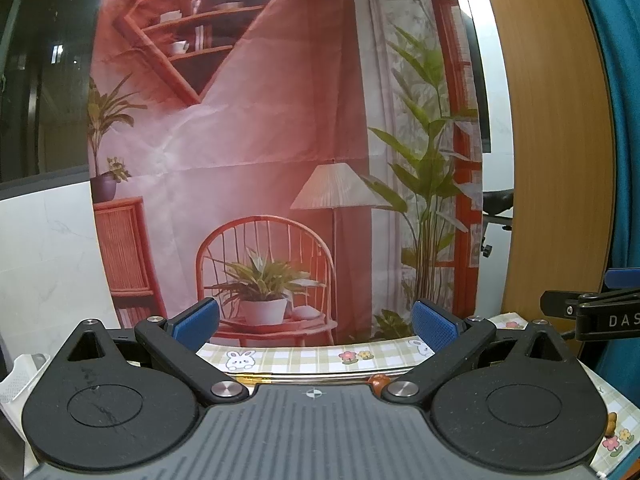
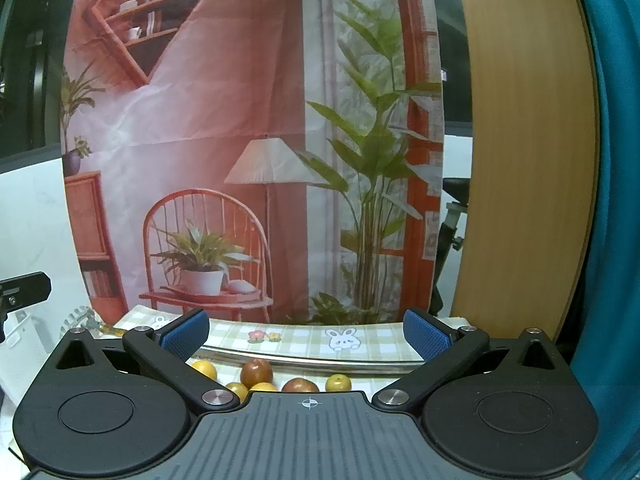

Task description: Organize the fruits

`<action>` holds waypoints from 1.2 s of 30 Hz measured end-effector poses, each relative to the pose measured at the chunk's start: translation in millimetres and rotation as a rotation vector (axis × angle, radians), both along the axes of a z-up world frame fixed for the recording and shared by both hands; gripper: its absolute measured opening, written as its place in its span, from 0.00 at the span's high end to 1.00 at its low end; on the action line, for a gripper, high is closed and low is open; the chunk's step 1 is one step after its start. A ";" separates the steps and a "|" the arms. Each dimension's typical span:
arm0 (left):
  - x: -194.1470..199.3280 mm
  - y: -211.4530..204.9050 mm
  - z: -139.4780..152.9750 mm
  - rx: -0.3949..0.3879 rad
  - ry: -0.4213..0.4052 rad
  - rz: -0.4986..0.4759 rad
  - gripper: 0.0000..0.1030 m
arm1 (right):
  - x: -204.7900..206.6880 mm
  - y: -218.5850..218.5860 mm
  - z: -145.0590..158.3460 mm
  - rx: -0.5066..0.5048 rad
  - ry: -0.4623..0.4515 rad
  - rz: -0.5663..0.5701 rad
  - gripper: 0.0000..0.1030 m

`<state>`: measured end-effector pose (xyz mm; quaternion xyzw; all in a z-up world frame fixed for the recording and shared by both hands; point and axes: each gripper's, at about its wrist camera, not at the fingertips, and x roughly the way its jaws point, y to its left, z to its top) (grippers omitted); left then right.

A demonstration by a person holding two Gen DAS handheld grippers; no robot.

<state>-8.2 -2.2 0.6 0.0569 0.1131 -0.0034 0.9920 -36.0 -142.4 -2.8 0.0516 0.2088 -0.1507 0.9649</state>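
Several small fruits lie on a metal tray (image 2: 320, 362) just below my right gripper (image 2: 306, 334): a reddish-brown fruit (image 2: 257, 372), a second brown one (image 2: 300, 385), and yellow ones (image 2: 205, 369) (image 2: 338, 382). The right gripper is open above them, with nothing between its blue pads (image 2: 426, 336). My left gripper (image 1: 316, 322) is also open and holds nothing. A small brown fruit (image 1: 378, 381) peeks out just over its body, beside the tray's rim (image 1: 320, 374). Most of the tray is hidden behind both gripper bodies.
A checked tablecloth with rabbits and flowers (image 2: 344, 338) covers the table. A printed room backdrop (image 1: 280, 140) hangs behind it. A white plastic basket (image 1: 20, 376) stands at the left. A wooden panel (image 2: 520, 160) rises at the right. The other gripper's black tip (image 1: 592, 312) shows at right.
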 end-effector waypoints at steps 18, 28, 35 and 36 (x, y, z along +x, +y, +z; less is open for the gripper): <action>-8.0 -0.5 -0.8 0.002 -0.020 -0.001 0.00 | -1.7 0.0 1.7 -0.001 -0.007 -0.002 0.00; -9.1 0.1 0.1 0.001 -0.022 0.000 0.00 | -3.4 1.8 5.3 -0.004 -0.012 -0.004 0.00; -9.3 -0.1 0.2 0.000 -0.022 -0.001 0.00 | -3.6 1.6 4.9 -0.005 -0.013 -0.004 0.00; -9.3 -0.1 0.3 -0.001 -0.022 -0.001 0.00 | -3.7 1.5 5.1 -0.005 -0.014 -0.004 0.00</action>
